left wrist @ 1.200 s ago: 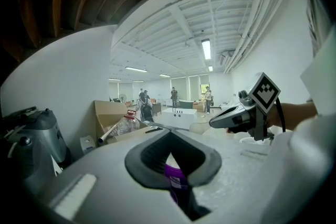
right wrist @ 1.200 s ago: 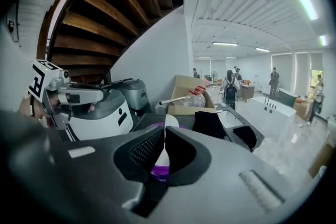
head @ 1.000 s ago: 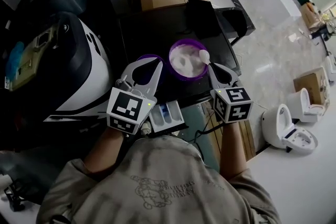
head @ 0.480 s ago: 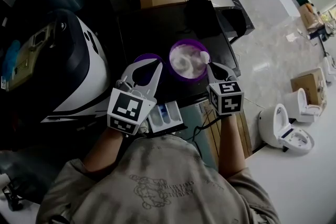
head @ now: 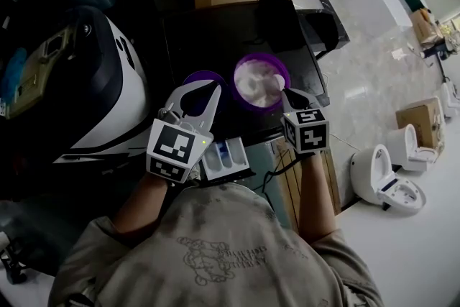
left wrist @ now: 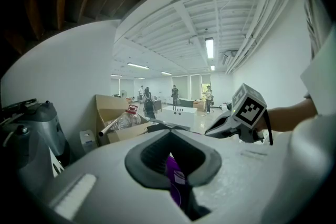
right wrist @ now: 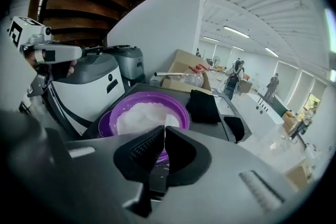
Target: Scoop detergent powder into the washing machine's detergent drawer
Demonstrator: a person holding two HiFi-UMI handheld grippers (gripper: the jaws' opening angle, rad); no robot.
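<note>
- Detergent powder: white heap filling the purple bowl, which stands on the black tabletop straight ahead of both grippers.
- Right gripper: jaws pinched together on the thin white handle of a spoon. The spoon's head is at the bowl's right edge, at or just over the powder.
- Left gripper: jaws spread wide and gripping nothing. A purple lid shows in the gap; contact cannot be told.
- Detergent drawer: white with a blue compartment, at the near table edge between the two marker cubes, near the bowl but not touching it.
- Judgement, step in hand: loading the spoon; no powder visible in the drawer from here.
- Handling, judged: powder is loose and light, and will spill if the spoon tips or jolts. Keep the head level and carry it low.
- Grip, judged: the handle is thin, stiff and probably slick. The hold far from the head gives reach, but the spoon may twist in the pads.
- Risk: spilling on the dark tabletop between bowl and drawer.
</note>
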